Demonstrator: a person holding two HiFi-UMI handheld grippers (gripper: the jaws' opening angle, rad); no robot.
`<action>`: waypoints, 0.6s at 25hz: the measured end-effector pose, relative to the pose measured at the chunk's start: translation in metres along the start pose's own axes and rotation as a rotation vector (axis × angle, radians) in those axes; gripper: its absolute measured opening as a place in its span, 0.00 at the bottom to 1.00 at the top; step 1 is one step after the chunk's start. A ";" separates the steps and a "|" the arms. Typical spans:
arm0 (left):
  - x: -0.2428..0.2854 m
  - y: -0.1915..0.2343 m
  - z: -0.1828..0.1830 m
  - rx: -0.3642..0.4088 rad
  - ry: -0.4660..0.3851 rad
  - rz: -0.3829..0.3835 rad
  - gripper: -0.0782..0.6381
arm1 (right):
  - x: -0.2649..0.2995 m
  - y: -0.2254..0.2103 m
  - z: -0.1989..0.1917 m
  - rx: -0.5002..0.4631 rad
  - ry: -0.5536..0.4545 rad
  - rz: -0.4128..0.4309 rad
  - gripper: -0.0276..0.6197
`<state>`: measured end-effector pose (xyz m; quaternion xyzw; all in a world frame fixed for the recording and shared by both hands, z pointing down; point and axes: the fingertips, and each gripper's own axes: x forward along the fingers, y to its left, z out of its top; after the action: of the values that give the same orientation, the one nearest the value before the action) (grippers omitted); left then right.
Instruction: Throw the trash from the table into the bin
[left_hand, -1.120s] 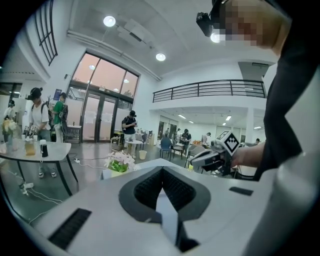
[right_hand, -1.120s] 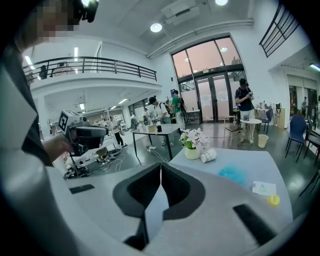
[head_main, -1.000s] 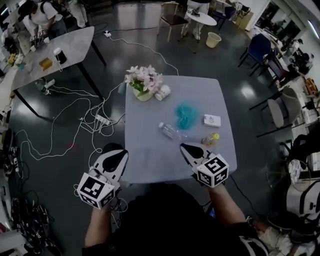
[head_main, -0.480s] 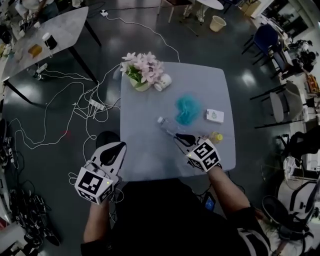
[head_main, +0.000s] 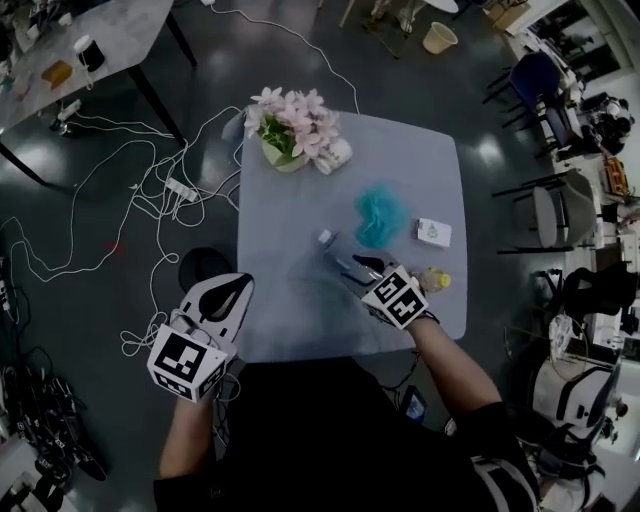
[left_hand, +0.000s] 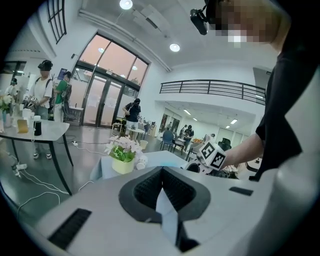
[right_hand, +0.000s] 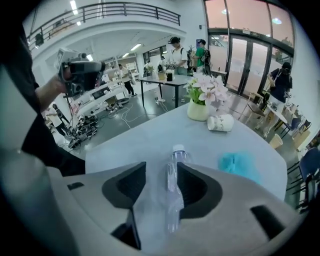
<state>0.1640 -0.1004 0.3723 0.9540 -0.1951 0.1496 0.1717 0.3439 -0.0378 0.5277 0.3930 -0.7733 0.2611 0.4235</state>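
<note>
Bottle (right_hand: 175, 187) – clear plastic, cap pointing away – lies lengthwise between just-opened jaws of right gripper (right_hand: 162, 169), ungrasped; left gripper (head_main: 230, 292) clenched, farther off.

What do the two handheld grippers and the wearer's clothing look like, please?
Both the left gripper and the right gripper have smooth white wedge-shaped shells, with black ribbed pads lining the jaws. Each carries a white cube printed with black square markers at its rear. The person wears a black short-sleeved top.
</note>
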 end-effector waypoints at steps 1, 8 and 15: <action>0.000 0.003 -0.002 -0.008 0.006 0.003 0.13 | 0.007 -0.002 -0.007 0.000 0.032 -0.003 0.33; 0.005 0.029 -0.035 -0.069 0.060 0.026 0.13 | 0.046 -0.025 -0.036 -0.053 0.168 -0.066 0.48; 0.005 0.027 -0.064 -0.086 0.045 0.028 0.13 | 0.065 -0.049 -0.067 -0.032 0.310 -0.076 0.50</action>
<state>0.1430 -0.1005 0.4390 0.9393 -0.2109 0.1651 0.2146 0.3930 -0.0408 0.6206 0.3700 -0.6874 0.2902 0.5534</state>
